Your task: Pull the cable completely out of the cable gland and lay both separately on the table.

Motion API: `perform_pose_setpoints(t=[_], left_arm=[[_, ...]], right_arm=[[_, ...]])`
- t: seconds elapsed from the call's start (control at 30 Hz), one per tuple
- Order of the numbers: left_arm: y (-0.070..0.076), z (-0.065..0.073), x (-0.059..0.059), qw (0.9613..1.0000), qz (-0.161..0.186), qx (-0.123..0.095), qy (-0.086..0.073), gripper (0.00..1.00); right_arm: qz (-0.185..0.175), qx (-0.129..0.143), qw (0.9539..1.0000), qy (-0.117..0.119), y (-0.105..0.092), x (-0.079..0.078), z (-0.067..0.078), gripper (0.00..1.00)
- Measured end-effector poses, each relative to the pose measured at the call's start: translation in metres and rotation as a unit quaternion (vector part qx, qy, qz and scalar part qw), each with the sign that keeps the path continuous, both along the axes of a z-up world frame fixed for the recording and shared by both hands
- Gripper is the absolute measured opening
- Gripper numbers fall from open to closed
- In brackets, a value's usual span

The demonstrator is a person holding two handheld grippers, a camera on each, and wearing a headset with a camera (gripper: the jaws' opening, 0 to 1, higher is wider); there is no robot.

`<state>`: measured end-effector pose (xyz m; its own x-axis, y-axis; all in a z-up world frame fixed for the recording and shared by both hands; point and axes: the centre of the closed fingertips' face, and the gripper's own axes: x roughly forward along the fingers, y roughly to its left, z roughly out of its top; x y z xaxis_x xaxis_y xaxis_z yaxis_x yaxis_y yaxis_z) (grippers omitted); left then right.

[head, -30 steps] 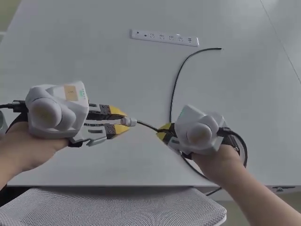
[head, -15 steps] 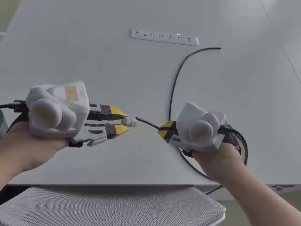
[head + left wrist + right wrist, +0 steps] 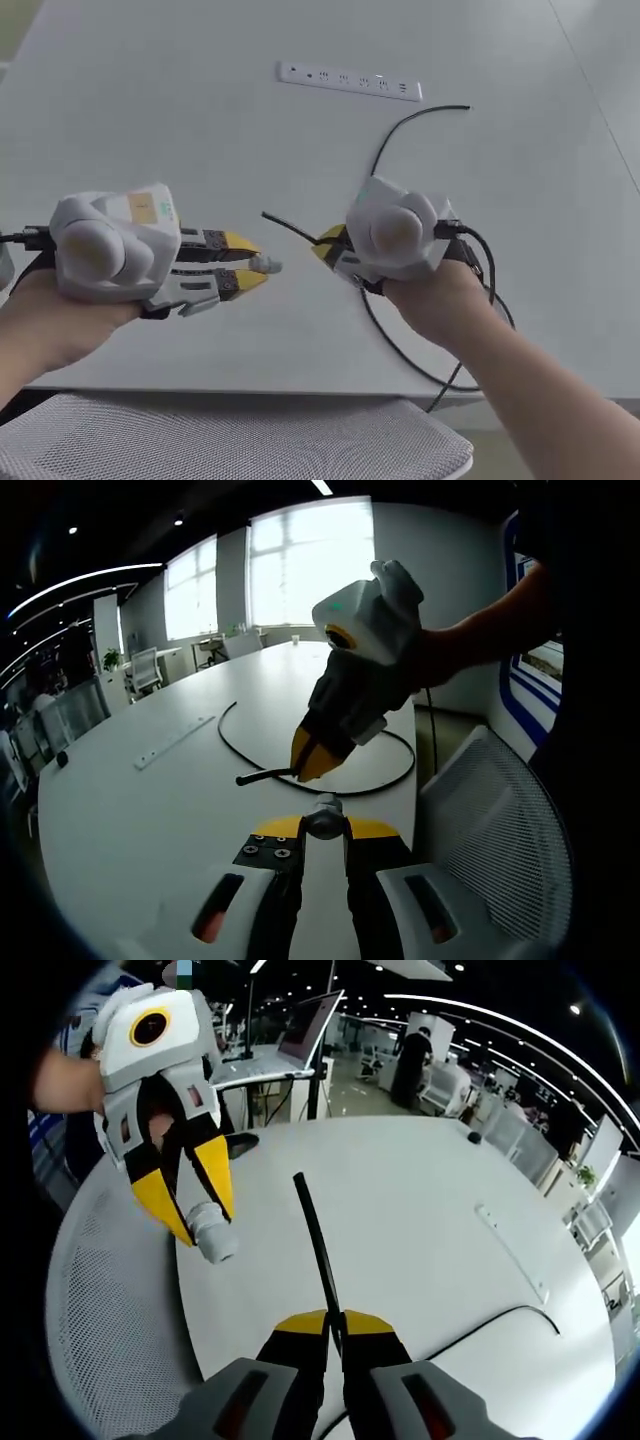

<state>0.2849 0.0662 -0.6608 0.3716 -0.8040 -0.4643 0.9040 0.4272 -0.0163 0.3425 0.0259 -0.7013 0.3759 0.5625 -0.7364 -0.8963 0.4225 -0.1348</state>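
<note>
My left gripper (image 3: 255, 265) is shut on a small grey cable gland (image 3: 267, 265), held above the table's near edge. The gland (image 3: 323, 817) sits between the yellow jaw tips in the left gripper view. My right gripper (image 3: 325, 246) is shut on the black cable (image 3: 375, 165). A short free end (image 3: 280, 224) sticks out to the left, apart from the gland. In the right gripper view the cable stub (image 3: 315, 1240) rises from my jaws, and the left gripper (image 3: 200, 1222) holds the gland (image 3: 214, 1236) beside it. The rest of the cable trails over the table and loops behind my right hand.
A white power strip (image 3: 350, 81) lies at the far middle of the white table (image 3: 150, 120). A grey mesh chair seat (image 3: 230, 440) sits below the near edge. Office chairs and desks stand in the background.
The cable's end has come out of the gland. My right gripper has moved up and left with the cable, so the free end now sits above and apart from the gland.
</note>
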Motion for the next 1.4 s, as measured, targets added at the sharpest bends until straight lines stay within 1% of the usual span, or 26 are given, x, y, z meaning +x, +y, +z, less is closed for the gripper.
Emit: perform_pose_setpoints(t=[0.07,0.17,0.23,0.33,0.5,0.57,0.67,0.7,0.73,0.77,0.87,0.97,1.07,1.17,1.2,1.27,1.33,1.4], left_arm=[[0.003,-0.003,0.000,1.0000,0.000,0.002,-0.001,0.16],[0.007,-0.009,0.001,1.0000,0.003,0.005,0.002,0.16],[0.010,-0.013,0.001,1.0000,0.005,0.007,0.003,0.16],[0.013,-0.018,0.001,1.0000,0.005,0.004,0.004,0.16],[0.017,-0.031,0.001,0.9999,0.005,0.002,0.009,0.16],[0.020,-0.039,0.001,0.9998,0.006,0.000,0.017,0.16],[0.024,-0.049,0.001,0.9997,0.004,0.009,0.021,0.16],[0.027,-0.055,0.001,0.9995,0.005,0.012,0.028,0.16],[0.028,-0.058,0.001,0.9995,0.005,0.013,0.029,0.16],[0.029,-0.061,0.001,0.9994,0.005,0.015,0.032,0.16],[0.033,-0.072,0.001,0.9990,0.005,0.018,0.042,0.16],[0.035,-0.080,0.001,0.9986,0.004,0.019,0.049,0.16],[0.037,-0.088,0.003,0.9982,0.003,0.021,0.055,0.16],[0.039,-0.095,0.006,0.9981,0.003,0.020,0.058,0.16],[0.039,-0.098,0.007,0.9979,0.004,0.019,0.062,0.16],[0.040,-0.102,0.008,0.9978,0.004,0.019,0.064,0.16],[0.042,-0.107,0.010,0.9974,0.007,0.019,0.070,0.16],[0.043,-0.113,0.011,0.9971,0.007,0.022,0.073,0.16]], right_arm=[[0.003,0.003,1.0000,0.004,0.007,0.005,0.000,0.00],[0.010,-0.003,0.9999,0.007,0.014,0.012,-0.003,0.00],[0.013,-0.001,0.9999,0.011,0.020,0.014,-0.004,0.00],[0.019,-0.004,0.9997,0.016,0.026,0.017,-0.010,0.00],[0.028,-0.013,0.9991,0.028,0.038,0.023,-0.021,0.00],[0.032,-0.020,0.9987,0.034,0.043,0.026,-0.030,0.00],[0.035,-0.027,0.9982,0.040,0.047,0.030,-0.038,0.00],[0.033,-0.026,0.9980,0.048,0.048,0.030,-0.039,0.00],[0.034,-0.020,0.9980,0.050,0.053,0.032,-0.038,0.00],[0.037,-0.020,0.9979,0.049,0.056,0.033,-0.039,0.00],[0.045,-0.031,0.9970,0.054,0.064,0.037,-0.045,0.00],[0.049,-0.028,0.9966,0.059,0.073,0.039,-0.045,0.00],[0.054,-0.034,0.9959,0.064,0.080,0.039,-0.050,0.00],[0.062,-0.045,0.9949,0.066,0.084,0.039,-0.056,0.00],[0.063,-0.048,0.9945,0.068,0.085,0.039,-0.059,0.00],[0.065,-0.054,0.9939,0.071,0.086,0.039,-0.064,0.00],[0.067,-0.059,0.9931,0.076,0.088,0.038,-0.069,0.00],[0.072,-0.066,0.9920,0.080,0.089,0.037,-0.075,0.00]])
